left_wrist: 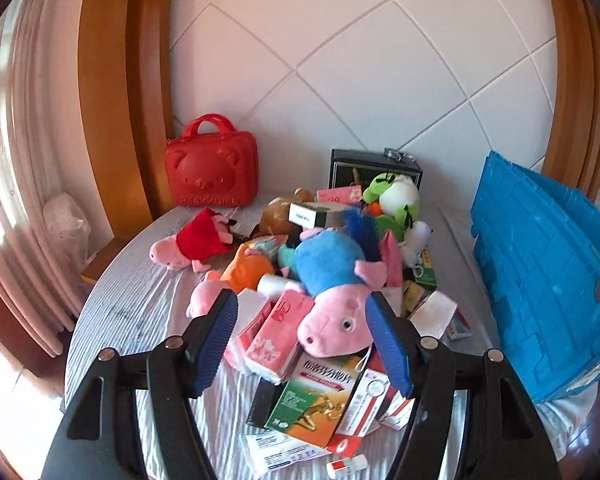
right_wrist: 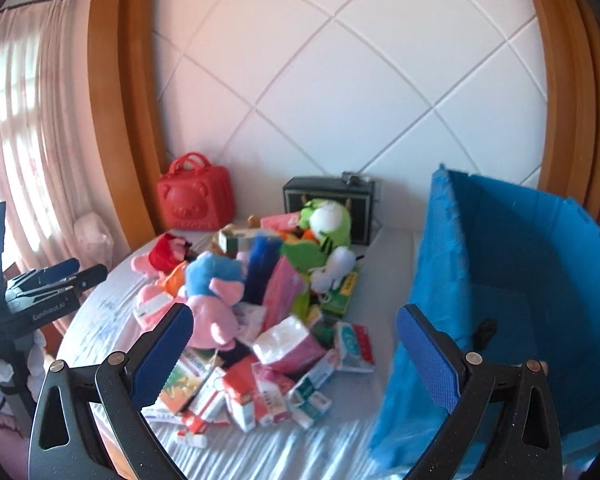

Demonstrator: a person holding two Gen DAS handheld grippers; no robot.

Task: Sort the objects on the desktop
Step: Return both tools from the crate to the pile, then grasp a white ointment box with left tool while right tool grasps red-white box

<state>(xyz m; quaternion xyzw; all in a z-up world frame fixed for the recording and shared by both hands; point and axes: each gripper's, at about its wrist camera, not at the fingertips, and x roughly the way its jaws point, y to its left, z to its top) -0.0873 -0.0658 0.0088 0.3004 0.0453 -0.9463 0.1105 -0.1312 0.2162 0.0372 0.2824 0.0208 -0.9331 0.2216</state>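
A soft, fuzzy pink-and-blue plush pig (left_wrist: 332,304) lies atop shiny cardboard boxes (left_wrist: 320,400), beside the ribbed blue plastic crate (left_wrist: 548,280). Left gripper (left_wrist: 304,344) and right gripper (right_wrist: 296,360) both gape, empty.

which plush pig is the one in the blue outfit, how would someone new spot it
Start at the big blue crate on the right side of the table, then look left to the heap of toys and boxes. The blue-clad plush pig lies on top at the front, snout toward the camera; the other pig wears red and lies apart, near the red bear case.

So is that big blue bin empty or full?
Nearly empty. The right wrist view looks into the blue bin: bare walls and floor, with only one small dark thing inside.
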